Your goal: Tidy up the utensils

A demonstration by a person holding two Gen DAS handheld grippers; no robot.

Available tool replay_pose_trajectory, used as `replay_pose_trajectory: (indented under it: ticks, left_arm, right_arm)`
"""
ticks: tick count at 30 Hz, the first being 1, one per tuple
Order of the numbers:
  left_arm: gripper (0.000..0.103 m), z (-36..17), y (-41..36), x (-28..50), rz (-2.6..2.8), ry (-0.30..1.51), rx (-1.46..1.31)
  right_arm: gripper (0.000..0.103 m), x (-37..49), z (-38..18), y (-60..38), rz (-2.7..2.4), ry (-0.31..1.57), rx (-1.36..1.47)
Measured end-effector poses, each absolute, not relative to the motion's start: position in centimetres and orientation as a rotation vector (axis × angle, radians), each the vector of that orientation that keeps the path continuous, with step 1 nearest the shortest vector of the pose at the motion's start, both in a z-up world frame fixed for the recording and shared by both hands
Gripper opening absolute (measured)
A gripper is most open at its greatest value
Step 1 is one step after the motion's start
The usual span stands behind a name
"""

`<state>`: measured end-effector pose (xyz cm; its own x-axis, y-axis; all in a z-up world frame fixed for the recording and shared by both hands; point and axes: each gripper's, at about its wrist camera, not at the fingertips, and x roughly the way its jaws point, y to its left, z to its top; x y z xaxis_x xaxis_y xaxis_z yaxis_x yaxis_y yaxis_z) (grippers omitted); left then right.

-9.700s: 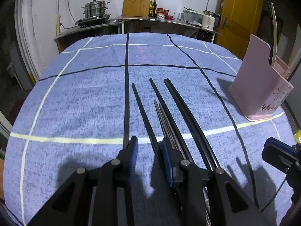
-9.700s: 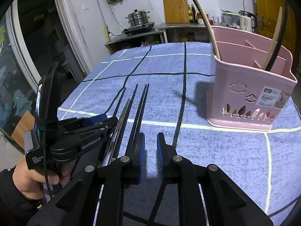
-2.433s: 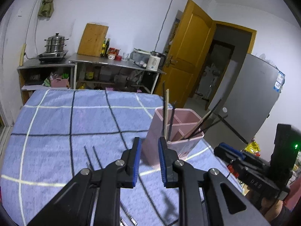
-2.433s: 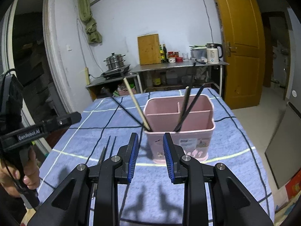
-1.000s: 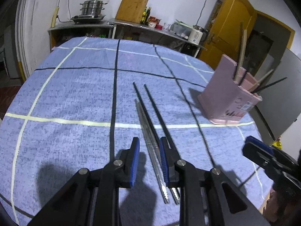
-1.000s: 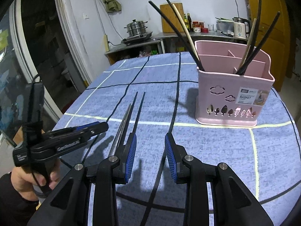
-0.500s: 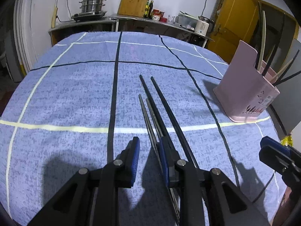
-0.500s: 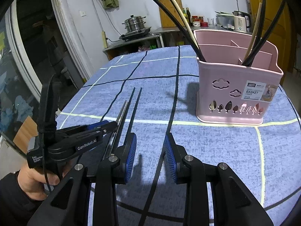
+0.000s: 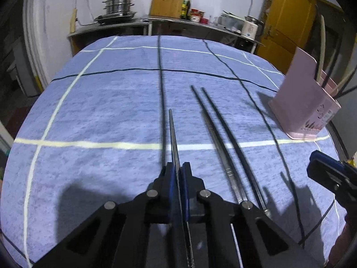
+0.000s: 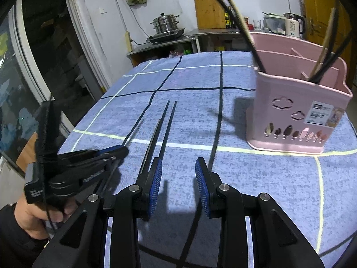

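Note:
My left gripper (image 9: 178,167) is shut on a metal chopstick (image 9: 173,134) that points forward, lifted off the blue cloth. It also shows in the right wrist view (image 10: 121,150). Three more chopsticks (image 9: 223,138) lie on the cloth to its right, two black and one metal; they also show in the right wrist view (image 10: 165,125). The pink utensil basket (image 9: 305,109) stands at the right with several chopsticks upright in it; it is close in the right wrist view (image 10: 296,111). My right gripper (image 10: 178,172) is open and empty above the cloth, right of the lying chopsticks.
The table is covered with a blue checked cloth (image 9: 100,102) and drops off at its rounded edges. A counter with a steel pot (image 9: 118,6), a wooden board (image 9: 168,0) and a kettle (image 9: 252,26) stands behind. A yellow door (image 9: 287,29) is at the back right.
My left gripper has closed on one metal chopstick and raised it off the cloth. The right gripper has moved a little closer to the basket and stays open.

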<state>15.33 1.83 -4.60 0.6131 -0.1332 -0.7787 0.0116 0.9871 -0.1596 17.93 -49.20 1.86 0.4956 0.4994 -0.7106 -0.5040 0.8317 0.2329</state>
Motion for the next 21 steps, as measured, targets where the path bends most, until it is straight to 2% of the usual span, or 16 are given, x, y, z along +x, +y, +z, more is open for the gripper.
replay_pose_trajectory:
  ticks: [13, 21]
  left_arm:
    - [0.009, -4.5, 5.3, 15.5, -0.052, 0.922, -0.230]
    - [0.009, -4.7, 5.1, 17.8, -0.078, 0.942, -0.183]
  right_arm:
    - [0.032, 21.5, -0.7, -44.9, 0.628, 0.920, -0.049]
    - [0.024, 23.6, -1.6, -42.5, 0.632, 0.945, -0.082]
